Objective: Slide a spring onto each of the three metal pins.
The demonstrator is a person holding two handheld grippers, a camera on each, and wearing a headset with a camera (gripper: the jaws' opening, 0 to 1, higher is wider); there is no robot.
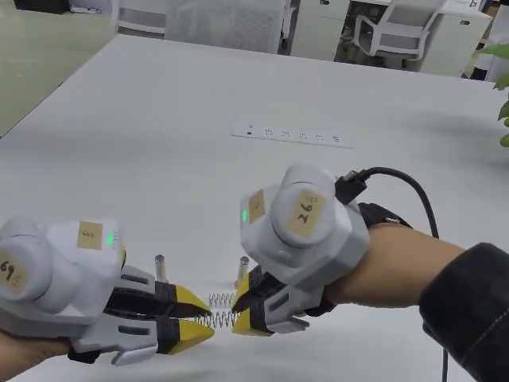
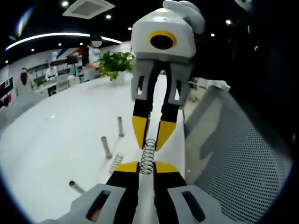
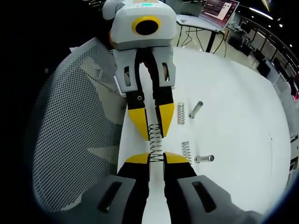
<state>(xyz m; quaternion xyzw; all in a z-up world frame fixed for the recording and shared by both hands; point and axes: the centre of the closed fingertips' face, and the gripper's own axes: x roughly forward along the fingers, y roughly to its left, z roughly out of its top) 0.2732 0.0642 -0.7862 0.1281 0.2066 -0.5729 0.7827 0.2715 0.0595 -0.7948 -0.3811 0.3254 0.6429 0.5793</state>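
You have both claws clamped on one coiled steel-wire spring (image 2: 148, 155). The left gripper (image 2: 146, 167) pinches one end between its yellow tips, and the right gripper (image 3: 156, 159) pinches the other, so the coil bridges the gap between them.

Just beside it on the smooth white tabletop (image 1: 159, 143), your left gripper view shows three short grey metal pins (image 2: 106, 147) standing upright. A loose spring (image 2: 116, 162) lies flat between them and your jaws. Your right gripper view catches two pins, with a second loose spring (image 3: 181, 113) lying next to the farther one.

A perforated grey mesh chair back (image 2: 233, 158) curves close along the table edge in both gripper views.

From your head view, a white power strip (image 1: 291, 134) sits flush in the tabletop well beyond the pins. A leafy green plant (image 2: 114, 63) stands at the far end.
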